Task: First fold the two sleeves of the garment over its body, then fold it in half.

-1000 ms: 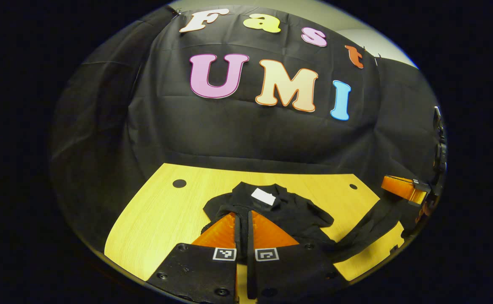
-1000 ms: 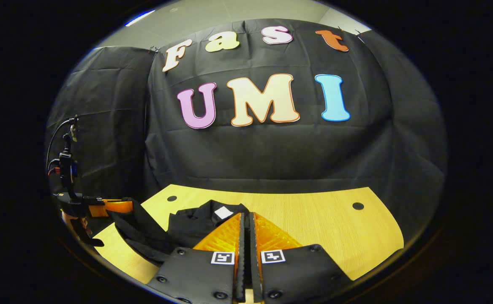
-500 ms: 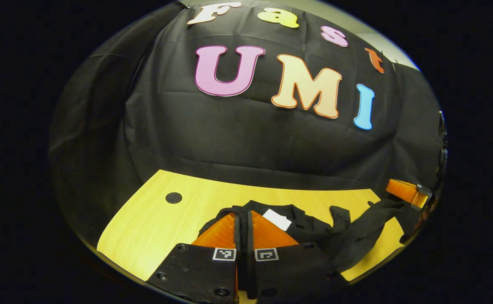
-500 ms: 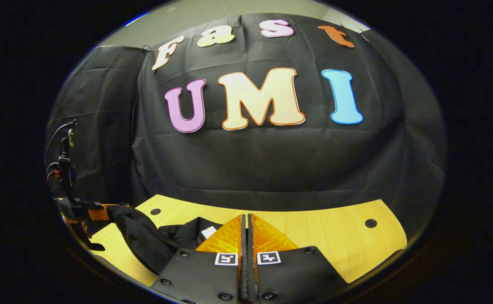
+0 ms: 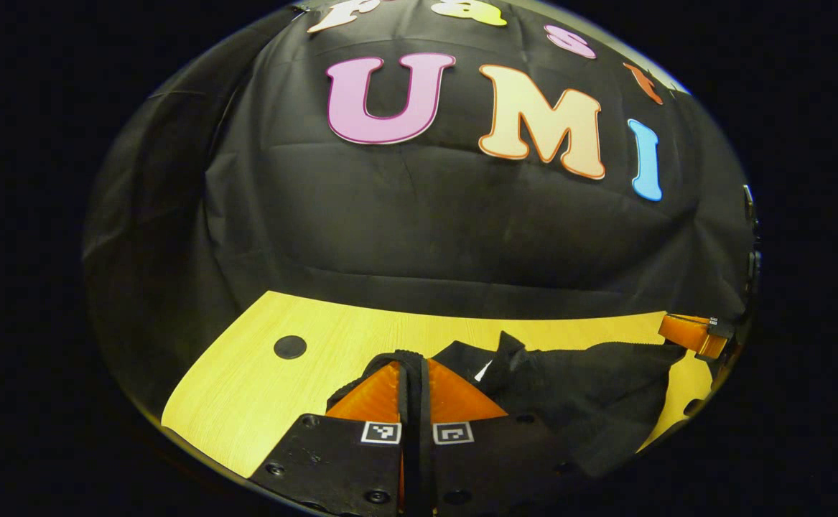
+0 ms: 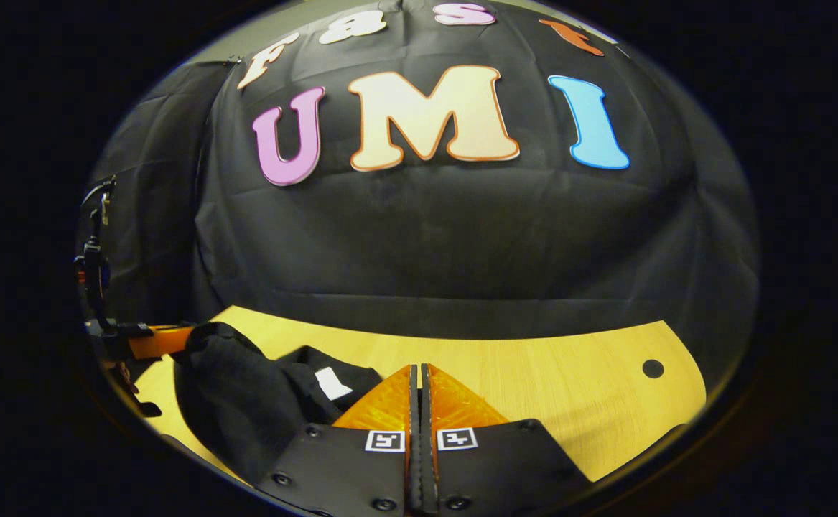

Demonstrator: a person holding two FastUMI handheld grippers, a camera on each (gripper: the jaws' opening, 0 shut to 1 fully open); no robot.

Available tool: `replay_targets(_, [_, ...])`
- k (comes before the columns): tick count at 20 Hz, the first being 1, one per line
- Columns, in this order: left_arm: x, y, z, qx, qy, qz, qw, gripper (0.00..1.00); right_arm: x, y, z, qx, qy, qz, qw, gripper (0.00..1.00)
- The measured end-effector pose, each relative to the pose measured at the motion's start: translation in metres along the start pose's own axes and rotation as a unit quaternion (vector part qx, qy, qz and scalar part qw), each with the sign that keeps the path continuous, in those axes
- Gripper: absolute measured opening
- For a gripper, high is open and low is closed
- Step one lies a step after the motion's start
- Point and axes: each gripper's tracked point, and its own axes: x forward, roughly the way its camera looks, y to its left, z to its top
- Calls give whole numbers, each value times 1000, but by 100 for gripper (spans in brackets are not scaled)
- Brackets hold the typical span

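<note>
A black garment (image 5: 584, 384) lies on the yellow table (image 5: 246, 402), with its white neck label (image 5: 483, 370) peeking out under a raised fold. My left gripper (image 5: 413, 359) is shut on a black edge of the garment that bunches over its fingertips. From there the cloth stretches taut to the right gripper (image 5: 691, 334), which pinches the other end. In the right gripper view, the right gripper (image 6: 419, 370) is shut with a thin dark strip of cloth between its fingers. The garment (image 6: 239, 402) hangs from the left gripper (image 6: 160, 340), beside the label (image 6: 330, 383).
The table has a round cable hole at its far left (image 5: 290, 347) and another at its far right (image 6: 653, 368). Bare wood (image 6: 569, 380) spreads to the right of the garment. The black cloth wall stands just behind the table's far edge.
Both grippers have moved forward toward the wall, carrying the held edge. The lifted cloth now stretches level between them and covers most of the garment's body and label.
</note>
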Motion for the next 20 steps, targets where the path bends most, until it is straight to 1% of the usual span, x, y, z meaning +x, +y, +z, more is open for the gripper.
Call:
replay_targets(1, [5, -2, 0, -4, -4, -1, 1000, 1, 5, -3, -6, 1, 9, -6, 1000, 2])
replay_targets(2, [6, 0, 2, -5, -10, 4, 1000, 2, 9, -6, -10, 3, 15, -9, 1000, 5])
replay_targets(3, [10, 2, 4, -1, -16, 9, 1000, 7, 11, -9, -14, 1, 21, -12, 1000, 10])
replay_targets(5, [13, 3, 6, 14, -19, 13, 1000, 14, 10, -15, -18, -5, 28, -17, 999, 12])
replay_targets(6, [15, 3, 6, 23, -15, 13, 1000, 20, 10, -15, -18, -4, 30, -12, 999, 35])
replay_targets(7, [13, 2, 6, 28, -13, 10, 999, 35, 6, -15, -17, 0, 33, -8, 999, 58])
replay_targets(11, [6, -1, 12, 28, -15, 19, 999, 95, -11, -15, -2, -1, 19, -3, 1000, 100])
replay_targets(12, [2, -2, 17, 24, -21, 20, 999, 92, -17, -15, 5, -2, 11, -3, 1000, 100])
replay_targets(14, [-12, -5, 31, 21, -35, 26, 999, 93, -36, -13, 22, -7, -10, 0, 1000, 100])
replay_targets(15, [-23, -4, 45, 27, -52, 33, 998, 92, -50, -13, 33, -8, -23, 0, 1000, 100])
replay_targets(17, [-52, -5, 83, 47, -100, 41, 993, 93, -82, -9, 54, -9, -49, 6, 999, 100])
replay_targets(18, [-67, -5, 104, 54, -126, 46, 989, 96, -99, -7, 64, -14, -62, 8, 998, 100])
replay_targets(19, [-83, -7, 119, 57, -150, 44, 986, 92, -121, -5, 73, -23, -74, 7, 997, 100])
replay_targets(20, [-100, -12, 134, 57, -171, 39, 983, 92, -141, -2, 81, -33, -87, 8, 996, 100])
